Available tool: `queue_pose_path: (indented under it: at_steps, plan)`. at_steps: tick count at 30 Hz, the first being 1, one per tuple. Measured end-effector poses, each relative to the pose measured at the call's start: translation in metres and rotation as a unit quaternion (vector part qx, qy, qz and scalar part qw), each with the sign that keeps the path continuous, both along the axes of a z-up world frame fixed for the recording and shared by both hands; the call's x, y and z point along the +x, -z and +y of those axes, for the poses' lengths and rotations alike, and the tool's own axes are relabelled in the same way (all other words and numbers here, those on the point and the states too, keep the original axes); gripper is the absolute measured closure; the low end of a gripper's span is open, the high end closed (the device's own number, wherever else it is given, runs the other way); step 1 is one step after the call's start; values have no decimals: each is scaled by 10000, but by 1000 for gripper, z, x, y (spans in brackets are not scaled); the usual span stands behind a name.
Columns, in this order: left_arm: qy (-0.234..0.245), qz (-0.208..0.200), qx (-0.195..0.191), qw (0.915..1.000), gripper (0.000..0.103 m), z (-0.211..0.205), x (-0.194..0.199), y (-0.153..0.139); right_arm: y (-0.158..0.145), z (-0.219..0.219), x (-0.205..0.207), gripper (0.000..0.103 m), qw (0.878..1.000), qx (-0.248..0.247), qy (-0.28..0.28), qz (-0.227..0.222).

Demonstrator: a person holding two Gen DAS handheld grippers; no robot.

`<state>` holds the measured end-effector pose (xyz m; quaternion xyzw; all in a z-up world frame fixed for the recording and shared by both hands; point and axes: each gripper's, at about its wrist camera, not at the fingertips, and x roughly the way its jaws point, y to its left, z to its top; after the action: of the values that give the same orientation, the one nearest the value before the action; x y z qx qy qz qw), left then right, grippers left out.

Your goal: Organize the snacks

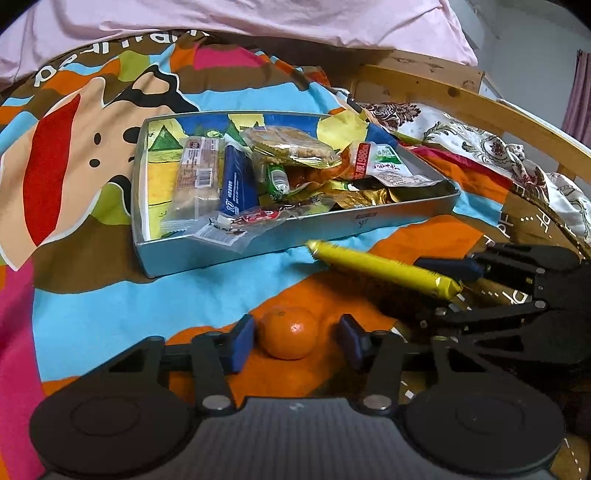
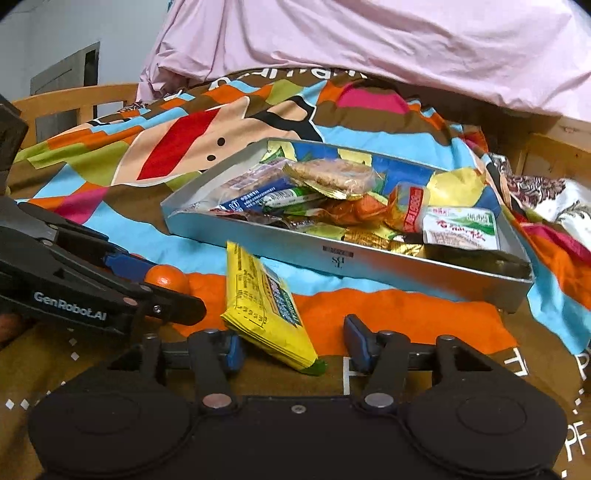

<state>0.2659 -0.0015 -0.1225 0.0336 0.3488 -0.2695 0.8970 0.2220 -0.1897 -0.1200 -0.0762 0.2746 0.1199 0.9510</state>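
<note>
A small orange mandarin lies on the bedspread between the open fingers of my left gripper; it also shows in the right wrist view. A yellow snack packet lies tilted between the open fingers of my right gripper, touching the left pad. In the left wrist view the packet is edge-on next to the right gripper. A shallow silver tray behind holds several wrapped snacks; it also shows in the right wrist view.
The colourful bedspread covers the bed. A pink quilt lies behind the tray. A wooden bed rail and floral cloth are at the right. The left gripper's body is at the left in the right wrist view.
</note>
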Motion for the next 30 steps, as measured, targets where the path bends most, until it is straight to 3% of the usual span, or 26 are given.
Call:
queue_pose_path:
  at_steps: [3, 6, 12, 14, 19, 24, 30]
  plan:
    - [-63, -27, 46, 10000, 59, 0, -1, 0, 0, 5, -2, 55, 9998, -138, -101, -85]
    - [-188, -64, 102, 9998, 67, -1, -4, 0, 0, 15, -7, 73, 9985, -422, -282, -194]
    - [-509, -104, 234, 9984, 67, 0, -19, -6, -7, 21, -17, 80, 9970, -611, -393, -280]
    - [-614, -79, 265, 9977, 67, 0, -25, -10, -13, 18, -21, 88, 9978, -496, -371, -220]
    - [-787, -54, 353, 9963, 67, -2, -45, -21, -23, 13, -34, 89, 9981, -432, -394, -187]
    - [-861, -99, 704, 9937, 68, -15, -55, -40, -40, 8, -51, 89, 9955, -629, -308, -638]
    - [-1078, -222, 509, 9926, 68, -31, -63, -74, -70, -12, -78, 89, 9913, -704, -77, -1108]
